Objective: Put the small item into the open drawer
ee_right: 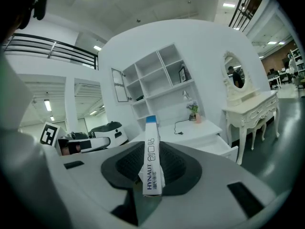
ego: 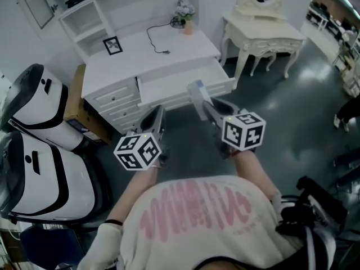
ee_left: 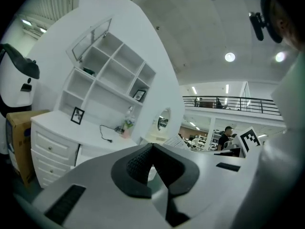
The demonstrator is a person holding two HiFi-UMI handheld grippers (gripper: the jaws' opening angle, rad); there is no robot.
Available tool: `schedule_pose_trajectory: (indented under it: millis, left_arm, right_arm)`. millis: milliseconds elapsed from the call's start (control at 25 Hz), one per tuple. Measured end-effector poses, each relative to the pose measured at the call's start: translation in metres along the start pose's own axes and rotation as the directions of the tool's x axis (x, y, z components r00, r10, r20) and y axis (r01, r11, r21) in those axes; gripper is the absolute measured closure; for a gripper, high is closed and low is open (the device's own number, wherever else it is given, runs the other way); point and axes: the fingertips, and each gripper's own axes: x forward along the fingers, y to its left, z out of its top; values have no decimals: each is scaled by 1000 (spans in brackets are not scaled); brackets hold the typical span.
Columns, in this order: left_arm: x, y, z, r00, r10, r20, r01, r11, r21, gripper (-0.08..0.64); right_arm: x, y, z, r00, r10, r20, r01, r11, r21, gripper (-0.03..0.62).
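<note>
The flat box [ee_right: 151, 161] is white, with a blue end and blue letters. The fingers [ee_right: 126, 166] carry black ribbed pads. The desk surface [ego: 140, 49] and open drawer [ego: 169, 86] are white. The floor [ego: 292, 111] is dark grey.

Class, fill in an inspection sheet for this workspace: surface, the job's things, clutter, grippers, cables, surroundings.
Surface: white desk top, mostly bare.
Job's things: narrow white carton with a blue end, held; open white drawer below the desk top, nothing seen inside.
Clutter: black picture frame and pink vase of flowers on the desk.
Grippers: right gripper shut on the carton, short of the drawer; left gripper shut, empty.
Cables: black cord lying loose on the desk top.
Surroundings: white shelf unit behind; cream dressing table; brown cardboard box; white-and-black machines.
</note>
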Motion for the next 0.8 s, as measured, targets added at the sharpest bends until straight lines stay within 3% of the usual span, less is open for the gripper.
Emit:
schedule_pose_trajectory:
  millis: [320, 640, 800]
  left_arm:
    - [24, 60, 12, 997, -31, -69, 33, 999, 27, 531]
    - [48, 83, -22, 982, -111, -156, 101, 992, -73, 531]
    - [62, 104, -34, 977, -97, -188, 81, 993, -89, 531]
  right_arm:
    - [70, 2, 13, 999, -43, 7, 43, 999, 6, 488]
    - [105, -19, -21, 991, -91, -101, 96, 995, 39, 488]
    - [129, -28, -26, 987, -89, -130, 97, 994, 55, 488]
